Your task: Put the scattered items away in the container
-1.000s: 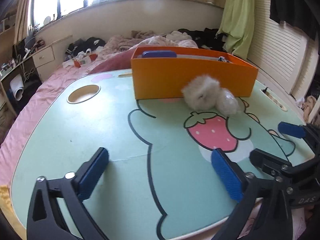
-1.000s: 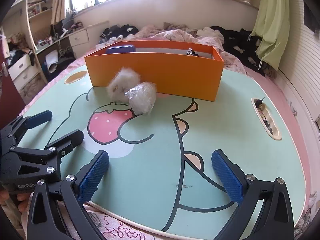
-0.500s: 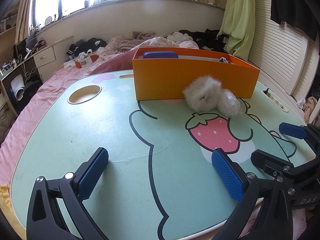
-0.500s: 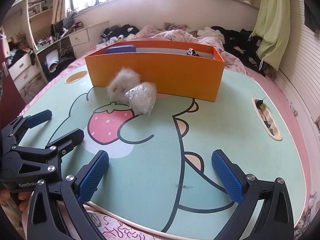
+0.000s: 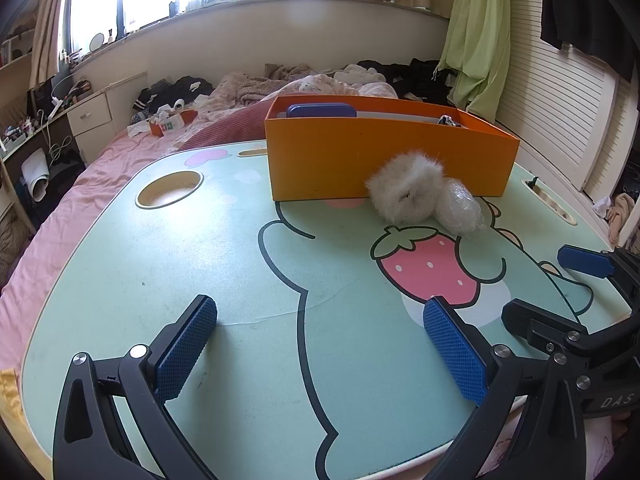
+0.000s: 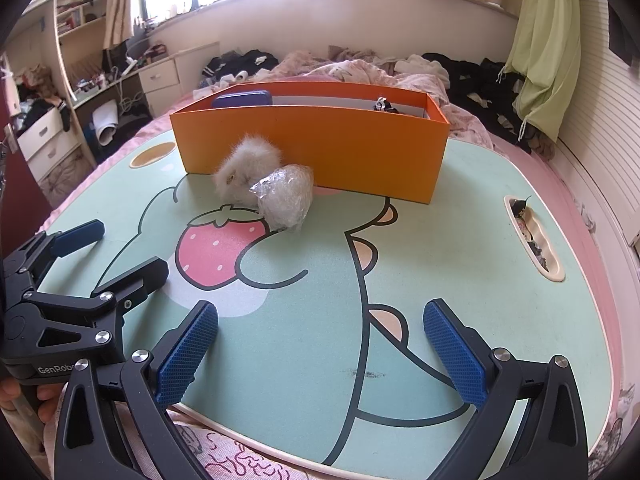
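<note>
Your surface (image 5: 120, 280) carried the orange container (image 6: 320, 148) at its far side. Against its front wall lay the fluffy ball (image 5: 404, 192) and wrapped bundle (image 6: 286, 196), touching. You held left gripper (image 5: 320, 356) and right gripper (image 6: 320, 356) back, jaws spread, ready to reach.

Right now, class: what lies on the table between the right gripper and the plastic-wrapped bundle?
Nothing stands there. In the right wrist view, only bare printed table separates the open right gripper from the bundle.
</note>
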`<state>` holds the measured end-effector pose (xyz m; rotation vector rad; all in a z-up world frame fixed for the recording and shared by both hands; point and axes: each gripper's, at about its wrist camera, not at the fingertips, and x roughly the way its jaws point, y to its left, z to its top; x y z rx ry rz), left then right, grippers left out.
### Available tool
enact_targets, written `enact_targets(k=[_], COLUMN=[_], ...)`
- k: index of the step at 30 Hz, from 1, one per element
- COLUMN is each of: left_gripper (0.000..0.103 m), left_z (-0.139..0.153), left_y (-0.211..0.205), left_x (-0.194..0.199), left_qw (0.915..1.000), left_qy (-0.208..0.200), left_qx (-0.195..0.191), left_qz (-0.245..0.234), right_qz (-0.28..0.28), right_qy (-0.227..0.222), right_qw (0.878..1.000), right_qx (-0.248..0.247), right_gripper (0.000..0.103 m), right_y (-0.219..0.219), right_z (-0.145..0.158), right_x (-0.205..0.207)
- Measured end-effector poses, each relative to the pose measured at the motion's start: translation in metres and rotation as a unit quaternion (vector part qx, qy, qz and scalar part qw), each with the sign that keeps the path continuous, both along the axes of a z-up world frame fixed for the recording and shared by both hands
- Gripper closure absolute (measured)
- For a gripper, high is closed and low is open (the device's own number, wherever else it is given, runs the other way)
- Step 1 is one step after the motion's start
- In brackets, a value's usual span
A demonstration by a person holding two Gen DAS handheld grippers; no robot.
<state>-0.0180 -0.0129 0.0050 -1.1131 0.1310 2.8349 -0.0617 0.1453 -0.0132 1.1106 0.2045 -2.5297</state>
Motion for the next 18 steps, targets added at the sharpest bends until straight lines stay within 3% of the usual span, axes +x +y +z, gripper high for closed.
enact_targets(k=[12, 16, 18], left_gripper=[0.000, 0.000, 0.000], left_z=[0.000, 0.001, 0.001], left_y=[-0.001, 0.002, 0.001], left_x=[0.000, 0.001, 0.001], left_qw=[1.0000, 1.0000, 1.0000], left_qy=[0.001, 0.001, 0.001], left_qx=[0.001, 0.000, 0.001], left_qz=[0.000, 0.000, 0.000], right_qz=[0.008, 0.024, 0.026], right_qy=[-0.008, -0.017, -0.005], right_qw=[1.000, 0.998, 0.997], right_qx=[-0.002, -0.061, -0.066], right_gripper=[0.001, 0.001, 0.004], right_y=[-0.004, -0.005, -0.013], right_z=[0.002, 0.020, 0.030], right_x=[-0.002, -0.014, -0.027])
